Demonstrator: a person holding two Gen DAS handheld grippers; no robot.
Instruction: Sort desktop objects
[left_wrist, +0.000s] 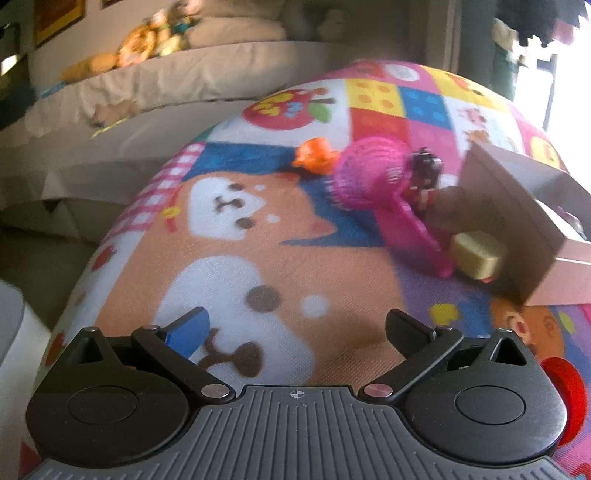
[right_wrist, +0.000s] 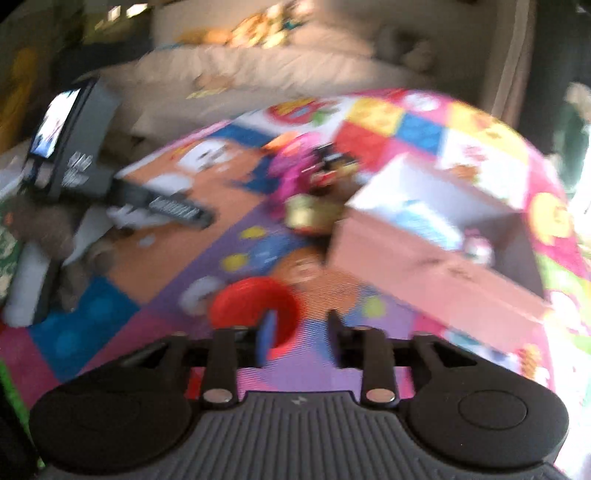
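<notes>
A: Item: pink hairbrush (left_wrist: 373, 177), on the mat (left_wrist: 258, 229) beside the open box (left_wrist: 517, 206).

B: Light, stiff plastic (probably); grip its handle. Your left gripper (left_wrist: 297, 325) is wide open, empty; right gripper (right_wrist: 300, 336) half open, empty, over the red disc (right_wrist: 255, 302).

On the play mat (left_wrist: 258, 236), the hairbrush (left_wrist: 373, 177) lies left of the cardboard box (left_wrist: 517, 206), with the small duck toy (left_wrist: 317, 157) just behind it to the left. A figurine (left_wrist: 424, 173) stands between brush head and box, and a block (left_wrist: 476, 254) lies by the handle's end, against the box. A disc (right_wrist: 255, 306) lies on the mat nearer the camera, and 1 bed (left_wrist: 166, 74) stands behind the mat.
</notes>
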